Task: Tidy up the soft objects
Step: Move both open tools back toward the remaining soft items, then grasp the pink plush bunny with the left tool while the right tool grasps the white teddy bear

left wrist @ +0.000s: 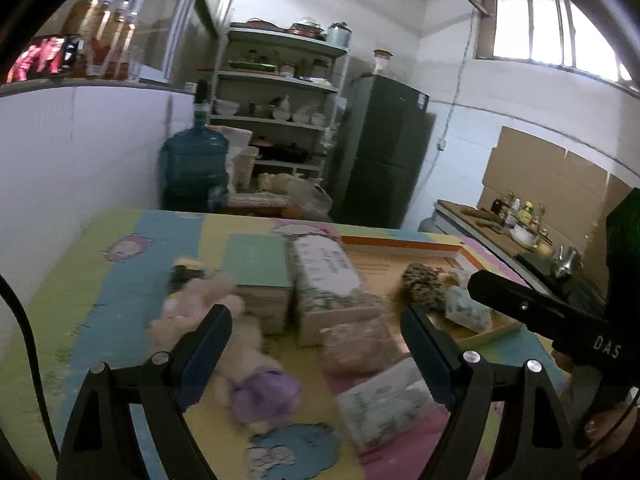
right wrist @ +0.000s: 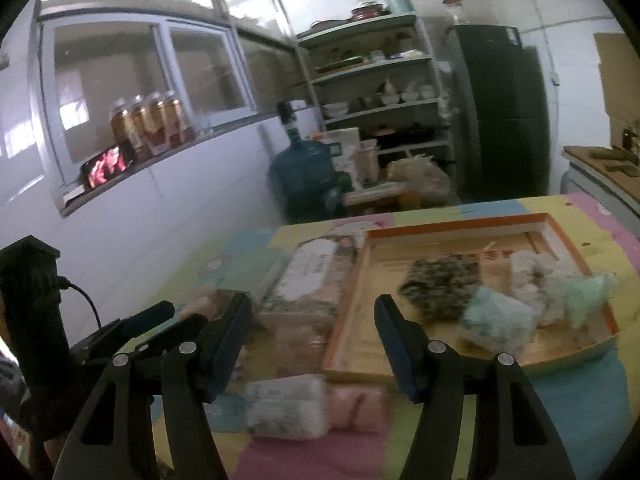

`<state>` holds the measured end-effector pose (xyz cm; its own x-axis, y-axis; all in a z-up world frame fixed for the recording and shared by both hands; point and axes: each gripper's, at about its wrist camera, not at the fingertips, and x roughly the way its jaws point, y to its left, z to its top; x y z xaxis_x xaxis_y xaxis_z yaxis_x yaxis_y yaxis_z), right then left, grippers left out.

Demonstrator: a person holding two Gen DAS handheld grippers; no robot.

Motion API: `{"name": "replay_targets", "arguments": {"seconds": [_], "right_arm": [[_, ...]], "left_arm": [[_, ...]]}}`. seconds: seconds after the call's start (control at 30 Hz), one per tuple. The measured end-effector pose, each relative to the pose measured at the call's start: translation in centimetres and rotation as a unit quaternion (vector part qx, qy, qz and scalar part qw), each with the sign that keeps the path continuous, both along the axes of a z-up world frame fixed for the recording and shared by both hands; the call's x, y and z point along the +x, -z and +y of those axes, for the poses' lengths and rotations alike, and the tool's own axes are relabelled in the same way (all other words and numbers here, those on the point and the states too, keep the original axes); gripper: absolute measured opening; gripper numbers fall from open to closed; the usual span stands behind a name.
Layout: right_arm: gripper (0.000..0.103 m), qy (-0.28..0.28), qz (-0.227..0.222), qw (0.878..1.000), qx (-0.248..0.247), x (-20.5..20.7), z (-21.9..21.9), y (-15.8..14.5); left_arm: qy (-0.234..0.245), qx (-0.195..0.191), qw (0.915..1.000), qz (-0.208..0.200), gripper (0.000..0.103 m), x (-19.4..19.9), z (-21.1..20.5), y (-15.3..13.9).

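Both grippers spread wide and empty above the colourful surface (left wrist: 120, 280)

Ahead of the left gripper (left wrist: 316, 344), its jaws apart around nothing, a pink plush toy (left wrist: 200, 308) lies beside stacked boxes (left wrist: 320, 276), with a wrapped pink pack (left wrist: 356, 344) just past the fingers; the right gripper (right wrist: 312, 340), likewise holding nothing, points at an orange-rimmed tray (right wrist: 452, 226) holding a speckled dark cloth (right wrist: 440, 280), a pale green cloth (right wrist: 496, 320) and a whitish bundle (right wrist: 536, 276)

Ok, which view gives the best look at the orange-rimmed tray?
The right wrist view: the orange-rimmed tray lies almost wholly in frame, soft pieces inside. In the left wrist view only its far rim and part of the floor show; the right gripper covers the near corner.
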<state>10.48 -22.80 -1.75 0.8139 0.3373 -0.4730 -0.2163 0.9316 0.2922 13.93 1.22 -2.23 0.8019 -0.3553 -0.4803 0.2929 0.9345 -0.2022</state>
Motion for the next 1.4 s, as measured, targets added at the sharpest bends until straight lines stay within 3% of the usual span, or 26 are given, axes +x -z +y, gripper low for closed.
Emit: {"name": "replay_targets", "arguments": {"seconds": [0.3,0.5,0.67,0.83,1.07,1.13,1.3,1.4], "right_arm": [[0.066,-0.055,0.025,0.998,0.000,0.7,4.6,0.6],[0.066,-0.103,0.037,0.994,-0.020,1.3,8.3,1.3],[0.066,-0.145,0.047,0.988,-0.035,1.6,11.4,2.4],[0.066,-0.152,0.066,0.985,-0.038,2.2,12.6,3.3],[0.066,-0.143,0.080,0.986,-0.040,2.7,12.9,4.1],[0.066,-0.140,0.084,0.986,-0.041,2.9,13.1,4.3],[0.066,-0.139,0.091,0.985,-0.047,3.7,13.5,4.7],[0.066,-0.143,0.094,0.984,-0.049,4.0,13.8,5.0]], "left_arm": [[-0.027,0.018,0.9991,-0.030,0.086,-1.5,5.1,-0.3],[0.008,0.021,0.9993,-0.030,0.086,-1.0,8.3,0.1],[0.047,0.061,0.9962,-0.040,0.086,0.0,9.2,1.2],[0.151,0.069,0.9858,-0.023,0.084,1.8,9.1,2.5],[0.213,0.066,0.9748,0.013,0.078,5.9,9.4,3.5],[0.226,0.081,0.9706,0.021,0.073,6.7,9.0,3.9],[0.271,0.140,0.9519,0.030,0.049,7.9,7.1,5.5],[0.280,0.156,0.9467,0.029,0.048,8.2,6.6,6.3]]}}
